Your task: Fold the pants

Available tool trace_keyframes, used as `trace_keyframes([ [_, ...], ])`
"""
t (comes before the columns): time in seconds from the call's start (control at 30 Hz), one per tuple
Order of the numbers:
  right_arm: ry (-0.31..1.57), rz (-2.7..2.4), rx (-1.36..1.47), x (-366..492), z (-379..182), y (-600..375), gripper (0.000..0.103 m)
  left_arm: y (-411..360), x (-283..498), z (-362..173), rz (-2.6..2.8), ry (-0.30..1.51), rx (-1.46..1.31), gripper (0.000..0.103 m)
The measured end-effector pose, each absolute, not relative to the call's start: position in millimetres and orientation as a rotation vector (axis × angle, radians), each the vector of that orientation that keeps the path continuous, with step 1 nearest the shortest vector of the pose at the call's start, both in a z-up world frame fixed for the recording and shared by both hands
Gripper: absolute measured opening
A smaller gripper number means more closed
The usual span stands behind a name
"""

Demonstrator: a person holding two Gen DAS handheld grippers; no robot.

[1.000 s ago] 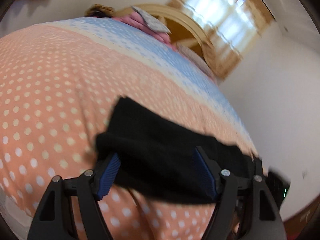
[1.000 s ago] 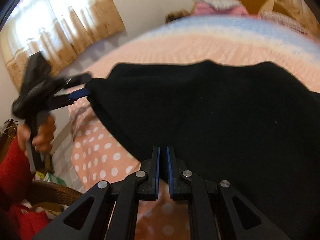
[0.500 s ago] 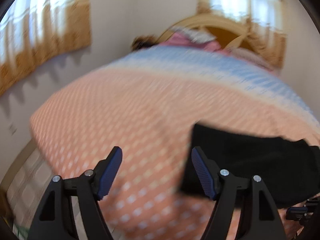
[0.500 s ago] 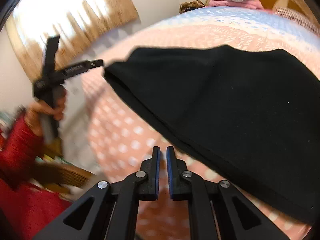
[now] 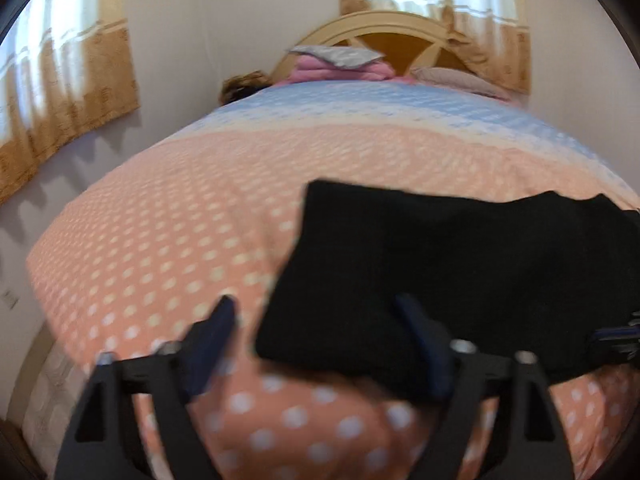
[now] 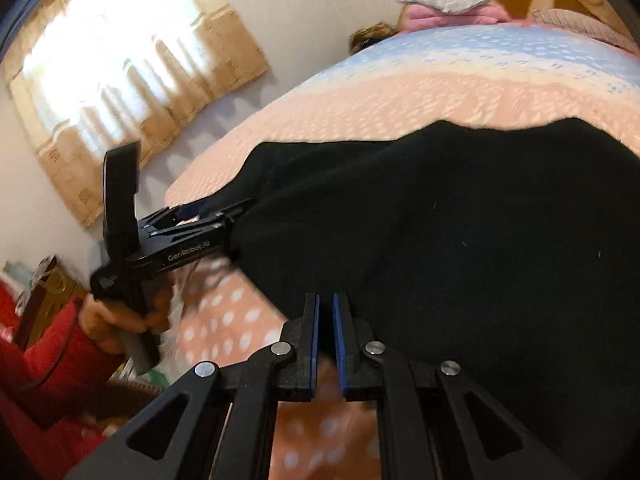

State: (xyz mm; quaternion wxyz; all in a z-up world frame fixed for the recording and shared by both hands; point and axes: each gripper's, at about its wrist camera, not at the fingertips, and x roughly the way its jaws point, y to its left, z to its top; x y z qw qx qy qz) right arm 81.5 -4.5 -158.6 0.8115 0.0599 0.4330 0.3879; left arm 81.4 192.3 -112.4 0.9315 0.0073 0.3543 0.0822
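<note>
I see bed point(image 5: 168, 240), polka-dot cover filling frame; black pants point(image 5: 460, 264) folded flat, lower right of left view. No containers in sight. My left claw point(image 5: 316, 324) spread wide, jaws just been opening; left corner of pants lies between blue pads, unpinched. My right claw point(image 6: 326, 320) pressed together at bottom centre, empty, just short of pants edge point(image 6: 440, 240).

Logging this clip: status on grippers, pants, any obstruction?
Left gripper open, jaws just widened, straddling the corner of the black pants. Right gripper shut, empty. Pants folded on the bedspread. Nothing in the way.
</note>
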Motion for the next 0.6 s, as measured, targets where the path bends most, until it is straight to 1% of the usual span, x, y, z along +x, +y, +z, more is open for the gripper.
trace_keyframes([
  [0.07, 0.975, 0.858, 0.189, 91, -153, -14, 0.008, 200, 87, -105, 0.173, 0.744, -0.010, 0.097],
  [0.13, 0.979, 0.875, 0.250, 103, -141, -27, 0.008, 198, 91, -90, 0.195, 0.723, -0.008, 0.097],
  [0.2, 0.906, 0.855, 0.260, 115, -115, -46, 0.008, 188, 92, -75, 0.204, 0.667, 0.016, 0.096],
  [0.23, 0.870, 0.840, 0.264, 123, -102, -57, 0.009, 181, 93, -68, 0.187, 0.644, 0.019, 0.096],
  [0.27, 0.836, 0.815, 0.271, 135, -90, -70, 0.013, 179, 99, -67, 0.167, 0.634, 0.011, 0.096],
  [0.3, 0.813, 0.792, 0.274, 141, -82, -80, 0.031, 174, 102, -64, 0.141, 0.628, -0.004, 0.096],
  [0.33, 0.794, 0.762, 0.275, 151, -76, -89, 0.062, 166, 105, -62, 0.103, 0.622, -0.022, 0.096],
  [0.37, 0.778, 0.732, 0.284, 164, -71, -102, 0.076, 158, 107, -62, 0.063, 0.616, -0.032, 0.096],
  [0.4, 0.766, 0.717, 0.297, 172, -67, -112, 0.082, 152, 113, -65, 0.043, 0.616, -0.026, 0.096],
  [0.47, 0.811, 0.694, 0.307, 197, -74, -119, 0.082, 136, 118, -79, 0.040, 0.647, -0.006, 0.096],
  [0.57, 0.884, 0.680, 0.258, 216, -92, -108, 0.082, 135, 121, -111, 0.031, 0.767, -0.017, 0.096],
  [0.6, 0.902, 0.683, 0.251, 217, -98, -109, 0.082, 133, 116, -114, 0.027, 0.759, -0.007, 0.096],
])
